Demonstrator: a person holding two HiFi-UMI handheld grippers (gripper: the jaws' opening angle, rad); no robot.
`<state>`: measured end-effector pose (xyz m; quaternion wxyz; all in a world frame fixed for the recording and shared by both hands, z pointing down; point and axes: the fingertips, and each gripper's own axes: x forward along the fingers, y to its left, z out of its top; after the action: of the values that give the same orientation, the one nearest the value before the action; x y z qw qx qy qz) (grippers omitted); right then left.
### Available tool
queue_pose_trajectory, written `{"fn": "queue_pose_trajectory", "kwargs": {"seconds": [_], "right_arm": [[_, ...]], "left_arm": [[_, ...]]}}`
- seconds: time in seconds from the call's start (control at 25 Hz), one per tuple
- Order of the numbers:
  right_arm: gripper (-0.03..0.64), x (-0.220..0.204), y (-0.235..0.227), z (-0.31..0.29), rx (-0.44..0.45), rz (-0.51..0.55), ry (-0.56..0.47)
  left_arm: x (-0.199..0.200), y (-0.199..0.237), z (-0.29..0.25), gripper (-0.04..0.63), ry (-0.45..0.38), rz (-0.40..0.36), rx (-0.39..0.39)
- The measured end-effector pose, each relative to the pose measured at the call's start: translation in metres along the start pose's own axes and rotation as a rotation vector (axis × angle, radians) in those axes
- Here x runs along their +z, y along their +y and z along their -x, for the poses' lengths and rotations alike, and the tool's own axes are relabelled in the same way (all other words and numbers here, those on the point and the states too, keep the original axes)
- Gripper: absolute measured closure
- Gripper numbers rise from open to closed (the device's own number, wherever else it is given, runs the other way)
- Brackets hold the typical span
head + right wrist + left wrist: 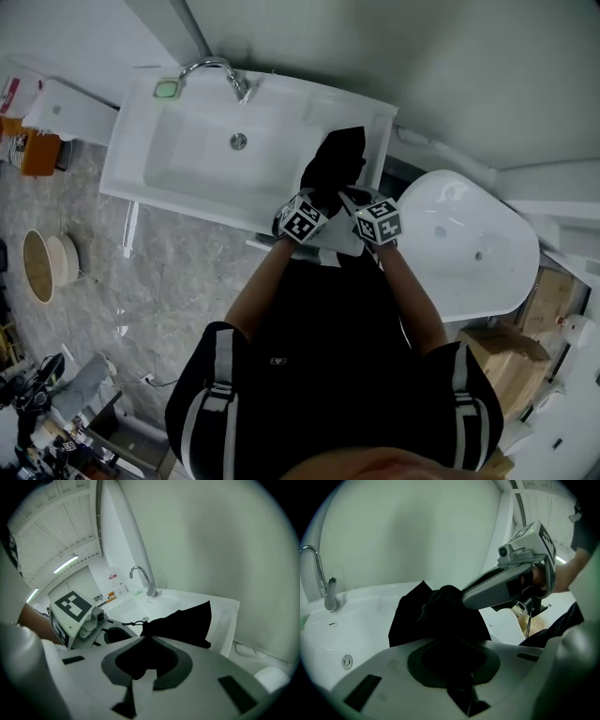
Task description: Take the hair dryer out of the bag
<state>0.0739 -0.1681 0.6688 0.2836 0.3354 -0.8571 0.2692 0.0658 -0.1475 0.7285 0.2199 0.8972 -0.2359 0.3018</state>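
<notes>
Head view: the person stands at the front edge of the sink (141, 117), with both grippers side by side near its front right corner. The left gripper (317, 199) is clamped on a fold of the black bag (336, 159). The right gripper (354, 199) likewise pinches the bag's cloth, close to a thin drawstring (131, 623). The bag rises bunched from their jaws over the basin's right end, close to the right rim. No hair dryer shows outside the bag, and whether it lies inside cannot be told. Farther on, the drain (239, 141) sits mid-basin. The faucet (220, 70) is on the back edge, and a green dish (166, 89) is at the back left corner. A white tub (469, 244) stands to the right of the sink.
</notes>
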Motion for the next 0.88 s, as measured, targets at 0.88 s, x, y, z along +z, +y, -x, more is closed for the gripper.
{"fn": "queue_pose_trajectory", "kwargs": {"seconds": [0.88], "right_arm": [[0.526, 0.011, 0.003, 0.012, 0.07, -0.025, -0.034]], "left_arm": [[-0.006, 0.025, -0.039, 0.411, 0.092, 0.039, 0.101]]}}
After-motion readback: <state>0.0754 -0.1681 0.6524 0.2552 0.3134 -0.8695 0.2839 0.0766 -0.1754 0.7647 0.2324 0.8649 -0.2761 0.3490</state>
